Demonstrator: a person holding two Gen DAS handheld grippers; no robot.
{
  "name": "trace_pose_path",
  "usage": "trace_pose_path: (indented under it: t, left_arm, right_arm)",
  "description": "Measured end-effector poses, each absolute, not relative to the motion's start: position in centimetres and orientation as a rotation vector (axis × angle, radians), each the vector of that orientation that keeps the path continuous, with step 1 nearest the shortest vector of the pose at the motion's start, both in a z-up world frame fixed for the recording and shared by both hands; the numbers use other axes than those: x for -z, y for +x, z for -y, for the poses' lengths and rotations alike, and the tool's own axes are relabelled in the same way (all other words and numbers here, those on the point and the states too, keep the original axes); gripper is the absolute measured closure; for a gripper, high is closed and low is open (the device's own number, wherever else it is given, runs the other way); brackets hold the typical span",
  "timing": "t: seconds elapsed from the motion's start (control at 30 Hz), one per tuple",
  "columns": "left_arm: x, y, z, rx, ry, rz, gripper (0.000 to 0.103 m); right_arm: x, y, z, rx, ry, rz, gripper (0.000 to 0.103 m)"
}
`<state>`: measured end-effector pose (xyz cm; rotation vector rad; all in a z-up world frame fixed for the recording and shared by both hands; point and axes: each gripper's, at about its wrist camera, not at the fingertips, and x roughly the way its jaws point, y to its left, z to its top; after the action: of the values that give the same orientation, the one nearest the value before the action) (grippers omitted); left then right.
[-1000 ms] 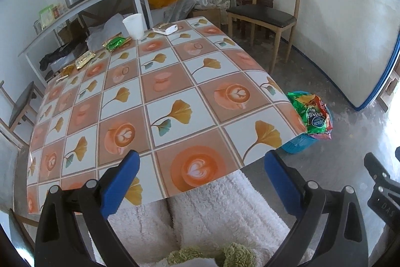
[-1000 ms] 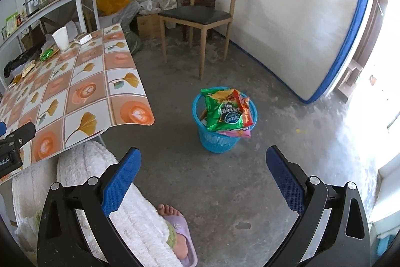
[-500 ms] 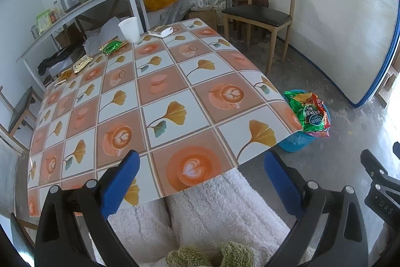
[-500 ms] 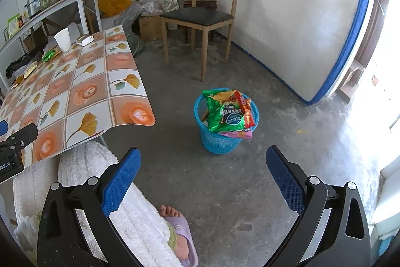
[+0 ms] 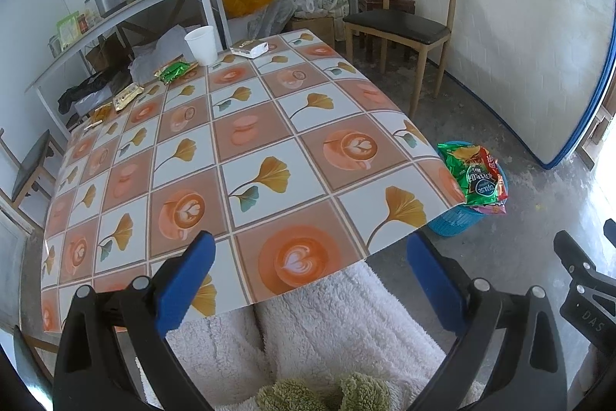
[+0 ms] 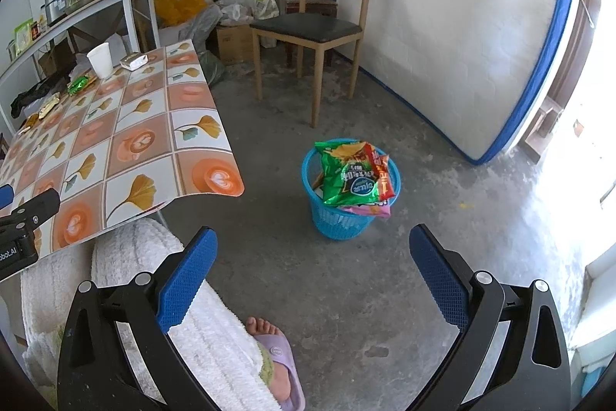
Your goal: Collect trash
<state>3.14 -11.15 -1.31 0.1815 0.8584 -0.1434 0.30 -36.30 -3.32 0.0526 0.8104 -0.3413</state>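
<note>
Trash left on the bench (image 5: 269,126): green wrapper (image 5: 175,71), white paper cup (image 5: 201,44) and a small white packet (image 5: 249,48) at the far end, plus yellowish wrappers (image 5: 126,96) along the far left edge; print on all of them too small to read. Blue basket (image 6: 338,222) stands on the floor just past the bench's near right corner, stuffed with a green chip bag (image 6: 346,174), a red bag (image 6: 381,172) beside it, something pink underneath mostly hidden. In the left wrist view the basket is partly cut off by the bench edge. Left hand-held gripper (image 5: 308,280) spread wide, nothing between its blue pads, hovering over the near bench edge. Right hand-held gripper (image 6: 312,280) also wide apart and empty, over bare floor, well apart from the basket. Bench has a glossy cloth with orange latte and ginkgo-leaf squares. Person's legs in white fluffy fabric (image 6: 161,280) under the bench, one foot in a purple slipper (image 6: 281,368). Grey concrete floor (image 6: 385,295), wooden chair (image 6: 315,29) with dark seat, white mattress with blue trim (image 6: 462,37) leaning on the wall, cluttered shelf table (image 5: 127,10) behind the bench, bags and boxes in the corner hard to make out.
</note>
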Motion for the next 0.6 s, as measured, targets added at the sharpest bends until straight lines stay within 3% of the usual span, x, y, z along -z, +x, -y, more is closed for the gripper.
trace_pose_path:
  t: [0.6]
  left_arm:
    - [1.18, 3.14, 11.05, 0.139, 0.181, -0.854, 0.006]
  right_arm:
    - [3.14, 0.5, 36.48, 0.34, 0.055, -0.807, 0.007]
